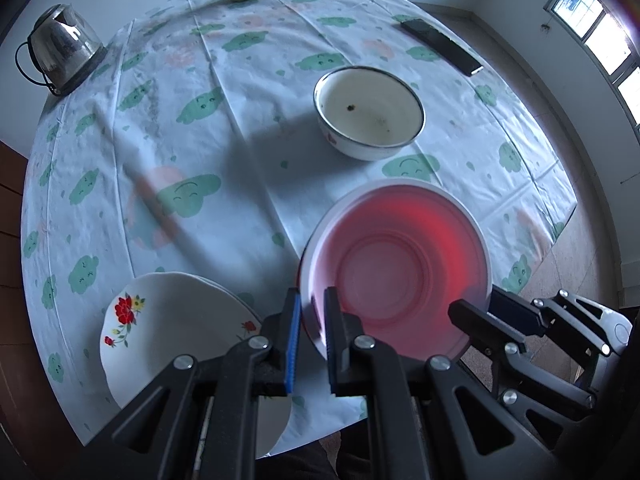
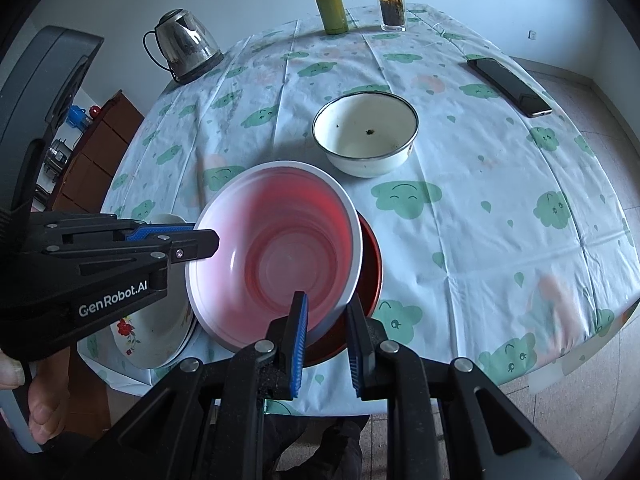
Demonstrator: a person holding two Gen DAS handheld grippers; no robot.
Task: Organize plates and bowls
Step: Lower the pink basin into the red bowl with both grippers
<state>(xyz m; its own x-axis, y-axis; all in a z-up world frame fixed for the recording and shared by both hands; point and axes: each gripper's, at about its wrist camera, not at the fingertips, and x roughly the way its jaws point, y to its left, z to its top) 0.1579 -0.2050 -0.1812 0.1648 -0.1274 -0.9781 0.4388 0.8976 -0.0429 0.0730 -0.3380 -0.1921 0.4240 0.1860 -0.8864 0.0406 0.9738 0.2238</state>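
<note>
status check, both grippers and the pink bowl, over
Left gripper shut on pink bowl rim, right gripper shut on the opposite rim. Bowl tilted over red plate. Floral plate beside, enamel bowl beyond; nothing blocking.

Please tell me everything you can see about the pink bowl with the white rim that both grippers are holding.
The pink bowl looks like thin translucent plastic: white rim, pinkish-red inside, with concentric steps down to a flat bottom, and nothing in it. It is tilted, its mouth facing the cameras. The left hand-held gripper pinches its rim on one side and the right hand-held gripper pinches the rim on the other. Under it lies a dark red dish near the table's front edge; whether they touch is unclear.
</note>
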